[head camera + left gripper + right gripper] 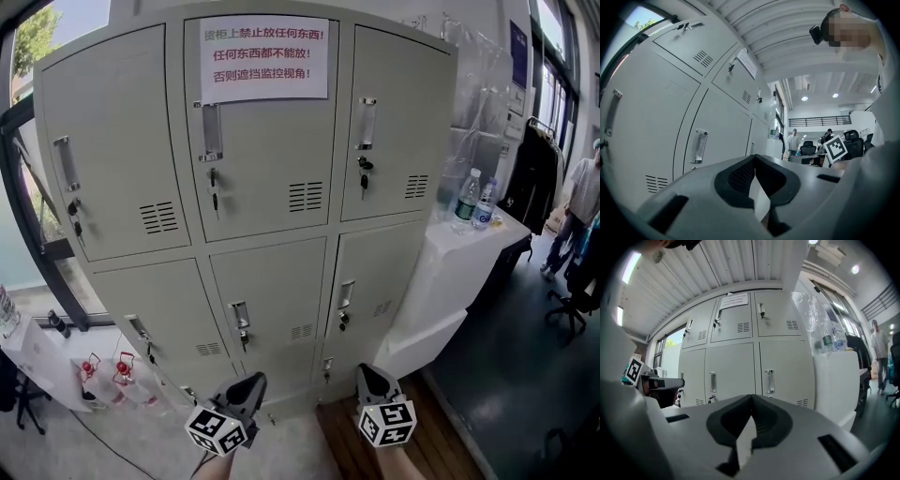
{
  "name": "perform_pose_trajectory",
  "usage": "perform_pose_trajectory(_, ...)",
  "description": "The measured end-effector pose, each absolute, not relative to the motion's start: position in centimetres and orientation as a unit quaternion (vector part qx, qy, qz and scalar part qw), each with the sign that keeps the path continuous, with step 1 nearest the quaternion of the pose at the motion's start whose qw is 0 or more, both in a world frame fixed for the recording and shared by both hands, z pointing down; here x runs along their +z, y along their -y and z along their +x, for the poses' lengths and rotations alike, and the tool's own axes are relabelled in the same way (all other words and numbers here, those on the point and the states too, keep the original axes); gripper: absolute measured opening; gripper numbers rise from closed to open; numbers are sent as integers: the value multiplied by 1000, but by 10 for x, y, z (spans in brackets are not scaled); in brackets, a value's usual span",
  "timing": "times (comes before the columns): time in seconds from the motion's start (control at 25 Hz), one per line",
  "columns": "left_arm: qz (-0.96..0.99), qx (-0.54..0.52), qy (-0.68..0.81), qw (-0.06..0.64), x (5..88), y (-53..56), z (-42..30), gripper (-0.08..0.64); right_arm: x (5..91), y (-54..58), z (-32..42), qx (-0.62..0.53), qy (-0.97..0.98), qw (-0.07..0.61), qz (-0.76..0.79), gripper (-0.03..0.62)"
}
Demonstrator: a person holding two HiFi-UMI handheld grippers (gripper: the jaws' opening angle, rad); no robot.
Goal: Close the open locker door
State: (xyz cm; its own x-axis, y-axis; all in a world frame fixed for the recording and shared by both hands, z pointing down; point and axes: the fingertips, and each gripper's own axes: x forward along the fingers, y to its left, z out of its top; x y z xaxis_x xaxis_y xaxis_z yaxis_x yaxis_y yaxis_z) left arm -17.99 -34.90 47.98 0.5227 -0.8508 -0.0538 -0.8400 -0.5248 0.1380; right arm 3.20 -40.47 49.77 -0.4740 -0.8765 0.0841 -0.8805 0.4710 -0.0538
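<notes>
A grey bank of lockers (pixel 253 187) fills the head view, with a white paper notice (pixel 264 58) taped on its top middle door. Every door I see lies flush with the frame, each with a clear handle (pixel 211 131) and a key lock. Both grippers hang low in front of the bottom row, apart from the doors. My left gripper (pixel 249 382) is shut with nothing in it, its jaws meeting at the tips (pixel 753 157). My right gripper (pixel 374 375) is likewise shut and empty (pixel 751 396). The lockers (pixel 740 352) stand ahead in the right gripper view.
A white draped table (pixel 441 281) with two water bottles (pixel 467 197) stands right of the lockers. A person (pixel 579 202) and an office chair (pixel 567 305) are at the far right. Red-topped bottles (pixel 122 370) sit low at the left by a window.
</notes>
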Motion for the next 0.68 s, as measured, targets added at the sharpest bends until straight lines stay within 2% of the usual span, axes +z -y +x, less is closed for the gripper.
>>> perform_pose_trajectory(0.68, 873, -60, 482, 47, 479, 339, -178, 8, 494, 391, 27, 34, 863, 29, 503, 11)
